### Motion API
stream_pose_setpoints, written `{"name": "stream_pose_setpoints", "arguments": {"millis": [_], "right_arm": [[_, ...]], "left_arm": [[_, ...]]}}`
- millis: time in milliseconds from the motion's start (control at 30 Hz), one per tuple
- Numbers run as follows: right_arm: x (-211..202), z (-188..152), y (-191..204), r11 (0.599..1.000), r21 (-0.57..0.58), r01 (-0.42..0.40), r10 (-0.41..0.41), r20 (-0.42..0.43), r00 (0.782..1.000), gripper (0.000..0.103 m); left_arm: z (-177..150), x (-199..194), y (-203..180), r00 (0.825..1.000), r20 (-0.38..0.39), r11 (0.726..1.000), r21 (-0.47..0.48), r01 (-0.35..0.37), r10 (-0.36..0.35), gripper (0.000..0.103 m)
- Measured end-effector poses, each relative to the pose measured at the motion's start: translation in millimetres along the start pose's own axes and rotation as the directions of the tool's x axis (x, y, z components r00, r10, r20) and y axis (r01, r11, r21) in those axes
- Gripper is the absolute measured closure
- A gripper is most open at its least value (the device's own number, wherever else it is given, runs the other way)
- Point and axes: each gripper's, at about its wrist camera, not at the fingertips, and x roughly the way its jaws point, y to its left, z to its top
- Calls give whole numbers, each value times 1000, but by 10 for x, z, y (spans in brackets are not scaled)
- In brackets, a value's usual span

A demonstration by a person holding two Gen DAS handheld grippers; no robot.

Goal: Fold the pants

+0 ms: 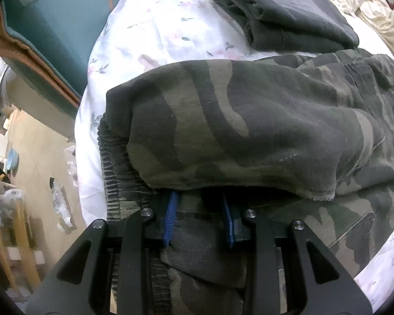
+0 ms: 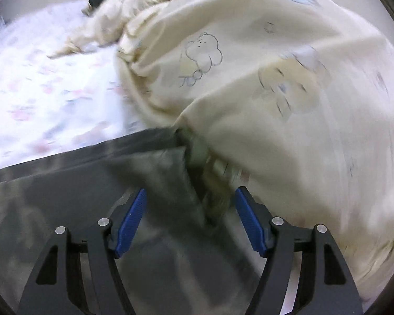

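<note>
Camouflage pants (image 1: 249,120) lie on the white floral bed sheet (image 1: 149,34), with one layer folded over the elastic waistband (image 1: 113,162). My left gripper (image 1: 201,210) has its blue pads either side of a fold of the pants, its fingertips hidden under the folded layer; the jaws look closed on the cloth. In the right wrist view the pants (image 2: 92,183) appear blurred and grey-green. My right gripper (image 2: 190,218) is open above them, holding nothing, beside a cream quilt (image 2: 275,78).
A folded dark grey garment (image 1: 289,13) lies on the bed beyond the pants. A teal headboard (image 1: 52,31) stands at the left, with the floor and clutter below it. The cream quilt with cartoon prints is bunched at the right.
</note>
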Motion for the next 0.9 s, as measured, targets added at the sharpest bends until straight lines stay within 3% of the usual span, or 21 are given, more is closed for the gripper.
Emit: {"name": "stream_pose_setpoints", "arguments": {"millis": [67, 100, 167, 200, 267, 367, 400, 467, 500, 533, 600, 633, 667, 700, 733, 767, 867, 900], "right_arm": [[139, 117, 27, 1000, -17, -24, 24, -6, 1000, 78], [188, 133, 82, 999, -28, -35, 34, -17, 999, 93], [153, 195, 95, 999, -51, 0, 1, 24, 1000, 98], [95, 240, 80, 997, -49, 60, -55, 86, 995, 98], [119, 324, 8, 992, 46, 118, -124, 156, 980, 98], [491, 362, 122, 997, 30, 67, -68, 24, 997, 95], [531, 335, 186, 997, -4, 74, -73, 6, 997, 89], [470, 310, 297, 995, -48, 88, -88, 6, 996, 59], [405, 309, 306, 996, -43, 84, -84, 15, 996, 32], [290, 307, 310, 996, -35, 86, -84, 41, 996, 25], [-78, 281, 306, 996, -8, 93, -91, 150, 984, 25], [-255, 263, 307, 998, 14, 54, -56, 181, 982, 25], [-465, 231, 346, 997, 29, -77, 70, 199, 977, 25], [-595, 161, 388, 981, 24, -192, 184, 195, 963, 25], [-751, 99, 553, 928, -4, -373, 368, 168, 914, 27], [-895, 23, 763, 867, -42, -497, 498, 143, 855, 29], [-1379, -294, 1597, 696, -219, -684, 709, 59, 703, 42], [-1515, -432, 1785, 650, -252, -717, 745, 26, 667, 44]], "left_arm": [[-7, -13, -4, 1000, 1, 1000, 3, 1, -1, 76], [-7, -14, 0, 1000, 0, 1000, 2, 3, -3, 76], [-7, -9, 8, 1000, 0, 1000, 4, 4, -4, 76], [-7, -5, 4, 1000, 0, 1000, 8, 2, -2, 76], [-11, 2, -17, 1000, 0, 1000, 19, -7, 7, 77], [-7, 7, -11, 1000, -5, 1000, 10, -7, 7, 77], [-9, 6, -13, 1000, -4, 1000, 13, -7, 7, 77], [0, 6, -6, 1000, -2, 1000, 15, -8, 8, 77], [4, 8, -2, 1000, -2, 1000, 14, -9, 9, 77], [8, 9, -1, 1000, -1, 1000, 14, -9, 9, 77], [14, 8, -2, 1000, -1, 1000, 13, -7, 7, 77], [19, 8, 11, 1000, -2, 1000, 9, -4, 4, 77], [19, 7, 5, 1000, -3, 1000, 7, -3, 3, 77], [16, 5, -4, 1000, -4, 1000, 5, -1, 1, 77], [19, 4, 8, 1000, -4, 1000, 0, 3, -3, 77], [19, 7, 12, 1000, -3, 1000, -2, 4, -4, 77], [13, 8, 12, 1000, 1, 1000, -1, 0, 0, 77], [10, 8, 8, 1000, 0, 1000, 1, -1, 1, 77]]}}
